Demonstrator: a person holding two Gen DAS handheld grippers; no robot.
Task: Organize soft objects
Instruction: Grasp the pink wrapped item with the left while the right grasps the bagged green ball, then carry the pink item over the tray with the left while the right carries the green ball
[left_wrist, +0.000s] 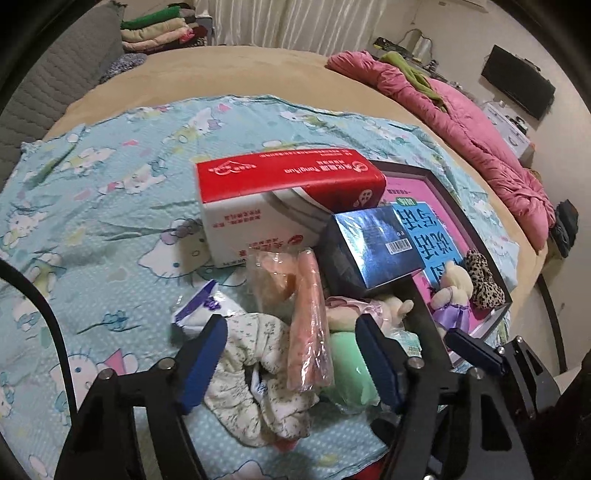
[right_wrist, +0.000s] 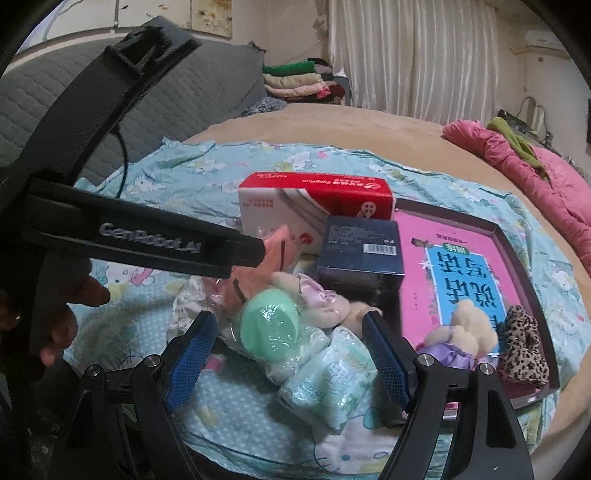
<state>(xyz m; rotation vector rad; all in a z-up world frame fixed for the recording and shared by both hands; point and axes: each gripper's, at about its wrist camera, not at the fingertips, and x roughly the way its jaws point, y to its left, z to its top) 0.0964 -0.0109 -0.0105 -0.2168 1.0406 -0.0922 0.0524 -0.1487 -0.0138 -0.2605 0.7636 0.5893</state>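
A heap of soft things lies on the cat-print sheet. My left gripper hangs over it, open, with a white floral cloth, a pink plastic-wrapped roll and a green sponge between its fingers; no pad clearly presses on any of them. My right gripper is open just above the plastic-wrapped green sponge and a mint tissue pack. A plush bear in a purple dress and a leopard-print scrunchie lie in the dark tray.
A red-and-white tissue box and a dark blue box stand just behind the heap. A pink and blue book lines the tray. A pink quilt lies at the right of the bed, folded clothes at the back.
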